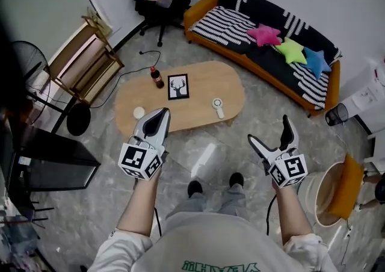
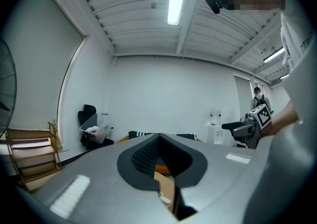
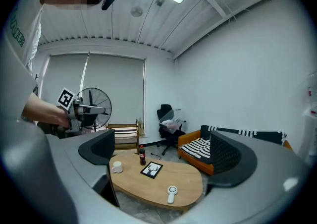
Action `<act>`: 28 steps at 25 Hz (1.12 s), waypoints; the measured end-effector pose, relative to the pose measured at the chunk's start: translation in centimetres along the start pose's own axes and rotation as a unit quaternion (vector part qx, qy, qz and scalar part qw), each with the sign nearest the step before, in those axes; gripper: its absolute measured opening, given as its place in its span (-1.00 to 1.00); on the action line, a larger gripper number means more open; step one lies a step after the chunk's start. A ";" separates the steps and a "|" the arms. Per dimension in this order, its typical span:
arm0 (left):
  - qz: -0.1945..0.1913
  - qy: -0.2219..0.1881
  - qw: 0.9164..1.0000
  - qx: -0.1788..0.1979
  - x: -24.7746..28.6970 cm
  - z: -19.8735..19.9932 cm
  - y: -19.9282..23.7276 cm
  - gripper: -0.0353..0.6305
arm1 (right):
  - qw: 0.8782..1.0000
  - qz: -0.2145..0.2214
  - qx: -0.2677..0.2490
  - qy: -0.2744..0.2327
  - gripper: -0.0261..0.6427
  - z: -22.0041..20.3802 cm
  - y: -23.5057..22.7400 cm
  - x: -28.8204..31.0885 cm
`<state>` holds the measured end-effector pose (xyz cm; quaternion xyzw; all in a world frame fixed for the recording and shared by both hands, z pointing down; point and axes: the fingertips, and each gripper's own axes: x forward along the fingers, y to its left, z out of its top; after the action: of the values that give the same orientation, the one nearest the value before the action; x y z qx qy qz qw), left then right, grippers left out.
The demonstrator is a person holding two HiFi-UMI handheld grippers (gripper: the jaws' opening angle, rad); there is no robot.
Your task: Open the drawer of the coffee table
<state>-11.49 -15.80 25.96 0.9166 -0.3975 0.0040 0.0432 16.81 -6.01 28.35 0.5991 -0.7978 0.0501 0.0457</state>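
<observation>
The oval wooden coffee table stands mid-room; in the right gripper view the coffee table lies between the jaws, some way off. No drawer front shows in any view. On it are a cola bottle, a framed deer picture, a white cup and a small white hand fan. My left gripper hovers over the table's near edge, its jaws closed together and empty. My right gripper hangs over the floor to the table's right, open and empty.
An orange sofa with star cushions stands behind the table. An office chair, a wooden rack, a standing fan and a black unit are on the left. A bucket is at the right.
</observation>
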 end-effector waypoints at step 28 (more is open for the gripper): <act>0.136 0.022 0.990 0.003 2.8 -1.9 -0.5 -0.90 | 0.988 0.145 0.028 0.045 0.83 -5.9 -5.0 8.7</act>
<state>-9.17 -17.37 27.94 0.8536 -0.5178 0.0314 0.0480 19.26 -14.92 35.47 0.4751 -0.8717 0.1059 0.0571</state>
